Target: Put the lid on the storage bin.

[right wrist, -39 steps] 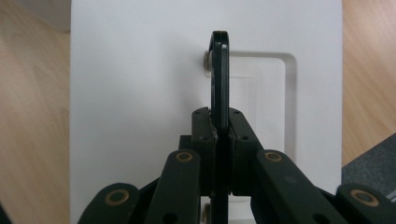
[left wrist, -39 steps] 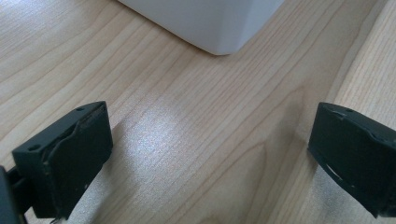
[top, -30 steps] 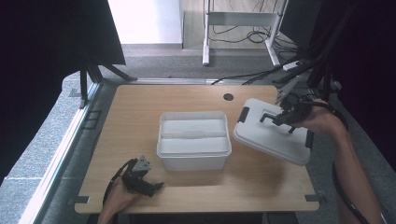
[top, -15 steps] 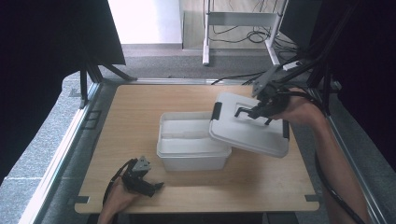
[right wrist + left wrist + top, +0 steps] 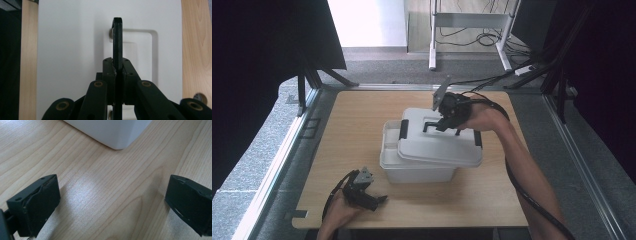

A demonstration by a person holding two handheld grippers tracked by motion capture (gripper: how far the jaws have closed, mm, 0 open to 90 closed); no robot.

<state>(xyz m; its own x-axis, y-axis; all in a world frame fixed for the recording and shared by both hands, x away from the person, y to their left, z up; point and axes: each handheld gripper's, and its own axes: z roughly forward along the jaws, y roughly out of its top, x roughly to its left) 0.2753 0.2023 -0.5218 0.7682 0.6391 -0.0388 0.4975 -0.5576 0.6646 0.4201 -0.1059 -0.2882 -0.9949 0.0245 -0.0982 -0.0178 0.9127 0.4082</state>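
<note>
White plastic lid shifted over rectangular box, right gripper clamping black handle

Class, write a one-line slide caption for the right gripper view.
Right gripper shut on the black handle of the white lid, above the wooden table.

The box stood near the middle of the tabletop. The lid lay tilted over the box, shifted toward the right edge, so a strip of the box's left side stayed uncovered. The right gripper sat above the lid's far part, its jaws clamped on the lid's handle. The left gripper rested near the tabletop's near edge, left of the box's near left corner, jaws apart.
</note>
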